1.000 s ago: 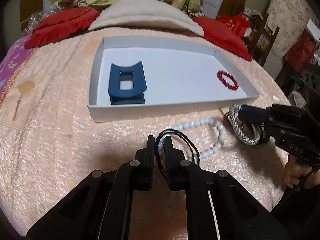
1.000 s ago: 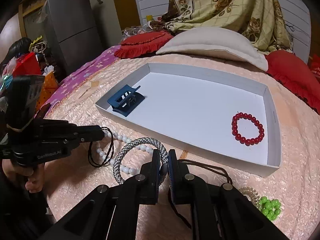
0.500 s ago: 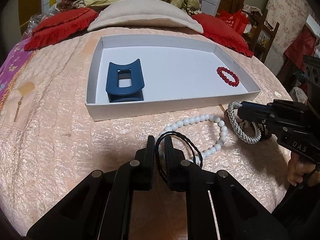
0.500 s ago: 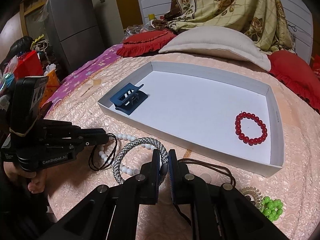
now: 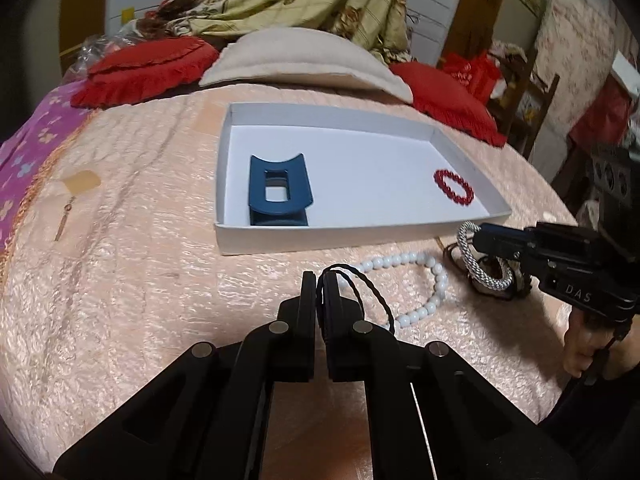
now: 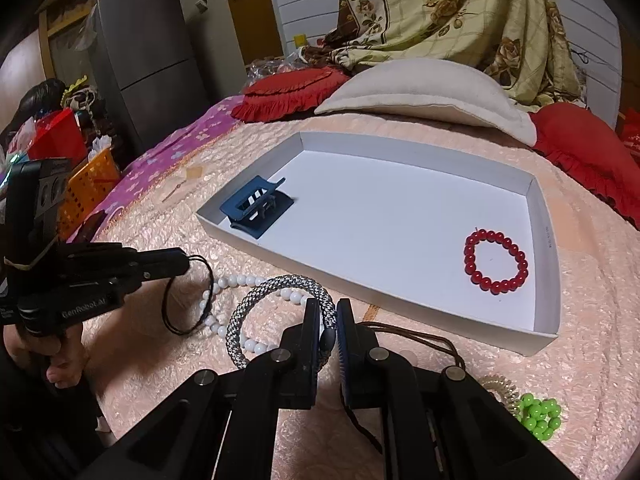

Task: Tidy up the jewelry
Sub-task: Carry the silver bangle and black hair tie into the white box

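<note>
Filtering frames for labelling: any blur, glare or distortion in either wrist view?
Left wrist: background pillows and white tray rim slightly motion-smeared, red bead bracelet soft; strong fisheye bowing. Right wrist: sharper, beads crisp; dark vignette corners, warm indoor light, no harsh glare.

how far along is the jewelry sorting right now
Done: blue hair claw and red bead bracelet lie in the white tray. In hand: left tool grips the black cord loop, right tool the silver rope bangle. Left: white bead necklace, brown cord, green beads.
</note>
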